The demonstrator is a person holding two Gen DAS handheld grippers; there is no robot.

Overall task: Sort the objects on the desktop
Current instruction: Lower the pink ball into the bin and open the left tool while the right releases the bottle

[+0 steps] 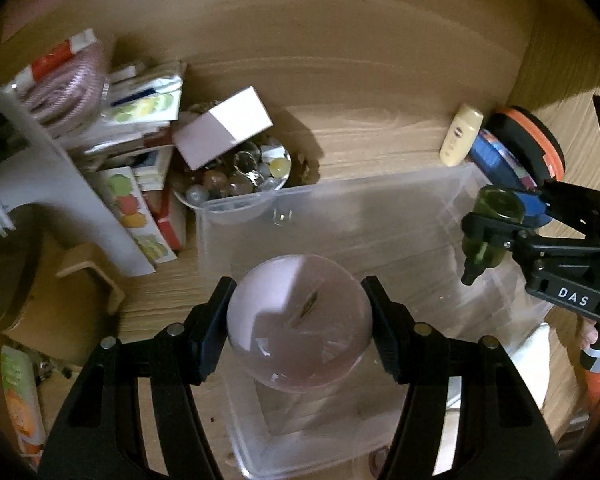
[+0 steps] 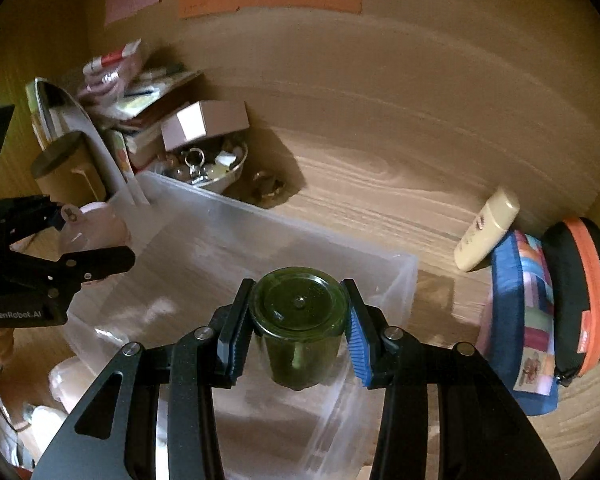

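My left gripper [image 1: 299, 320] is shut on a round pink container [image 1: 300, 320] and holds it above the near part of a clear plastic bin [image 1: 340, 208]. My right gripper [image 2: 298, 332] is shut on a dark green jar [image 2: 298, 328] and holds it over the same bin [image 2: 260, 236]. In the left wrist view the right gripper [image 1: 496, 232] with the green jar [image 1: 494, 220] is at the bin's right side. In the right wrist view the left gripper [image 2: 76, 248] with the pink container [image 2: 100, 228] is at the bin's left edge.
A glass bowl of marbles [image 1: 240, 176] with a white box [image 1: 224, 132] on it stands behind the bin's left corner, next to stacked packets [image 1: 140, 112]. A cream tube [image 2: 486, 236], a blue pouch [image 2: 520, 320] and an orange-black case [image 2: 584, 296] lie to the right. A wooden wall is behind.
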